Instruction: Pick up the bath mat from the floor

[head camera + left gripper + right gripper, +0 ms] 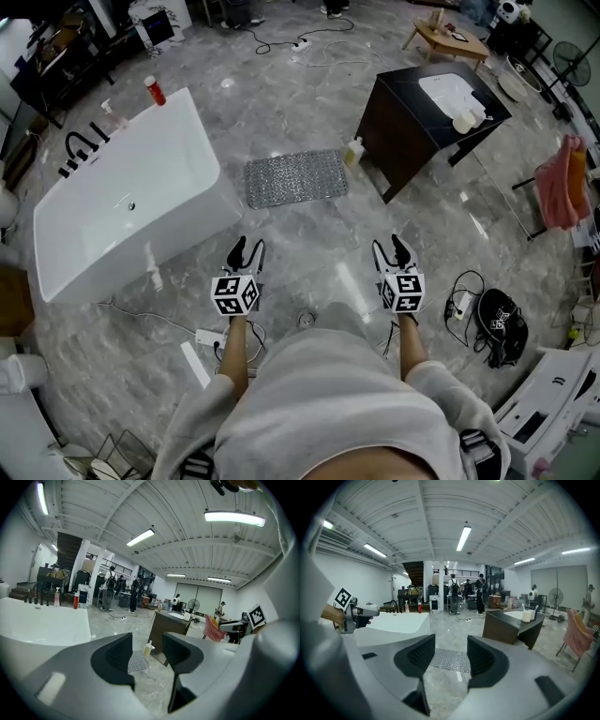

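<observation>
Holding a gripper in each hand, you are standing on the shiny grey floor (309, 244) and looking down at it.

On the left, the big white bathtub (131, 197) is sitting with a red bottle (154, 90) on its far rim.

Next, your left gripper (250, 246) is pointing ahead. Its jaws are standing apart, and nothing is sitting between them.

A bit further right, the bath mat (295, 177) is lying flat on the floor. It is looking like a grey rectangle with lots of tiny bumps in neat rows all over it. It is resting between the bathtub and the dark cabinet (412, 131), close to the tub's side. It is lying out in front of both grippers, and neither one is touching it. A small pale bottle (353, 150) is standing just beside the mat's far right corner, against the cabinet.

Then your right gripper (389, 246) is pointing ahead too. Its jaws are also standing wide apart and holding nothing.

Far to the right, a pink cloth (562, 183) is hanging on a stand.
</observation>
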The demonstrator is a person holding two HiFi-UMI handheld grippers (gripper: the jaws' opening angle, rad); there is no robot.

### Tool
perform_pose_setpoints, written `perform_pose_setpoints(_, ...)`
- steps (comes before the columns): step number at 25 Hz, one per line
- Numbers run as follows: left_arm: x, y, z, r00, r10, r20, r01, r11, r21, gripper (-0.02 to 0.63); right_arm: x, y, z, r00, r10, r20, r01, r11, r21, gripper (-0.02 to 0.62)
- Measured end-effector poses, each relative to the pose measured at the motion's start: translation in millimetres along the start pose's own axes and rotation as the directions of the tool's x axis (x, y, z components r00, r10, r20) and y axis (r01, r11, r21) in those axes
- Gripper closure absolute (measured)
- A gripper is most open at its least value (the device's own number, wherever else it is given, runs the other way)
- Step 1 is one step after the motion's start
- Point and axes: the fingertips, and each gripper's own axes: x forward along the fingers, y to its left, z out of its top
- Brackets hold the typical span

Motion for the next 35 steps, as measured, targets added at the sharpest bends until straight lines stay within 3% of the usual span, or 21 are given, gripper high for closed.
perform_pose_setpoints(12,22.9,11.0,-1.9,0.999,0.02,-0.026,-0.02,1.0,0.008,0.402,33.7,-8.5,-4.3,0.999,0.03,-0.015,-0.03,1.0,0.004,0.4)
perform_pose_setpoints(24,122.6,23.0,38.5,0.999,0.049,-0.024,-0.048,0.999,0.023,0.402,127.6,-65.0,19.3,0.998,0.055,-0.021,-0.054,0.998,0.03,0.4)
perform_pose_setpoints(35,204.6,48.5,77.4,0.989,0.131,-0.061,-0.131,0.991,0.004,0.402,229.2,-123.9,60.5,0.993,0.11,-0.043,-0.109,0.993,0.036,0.4)
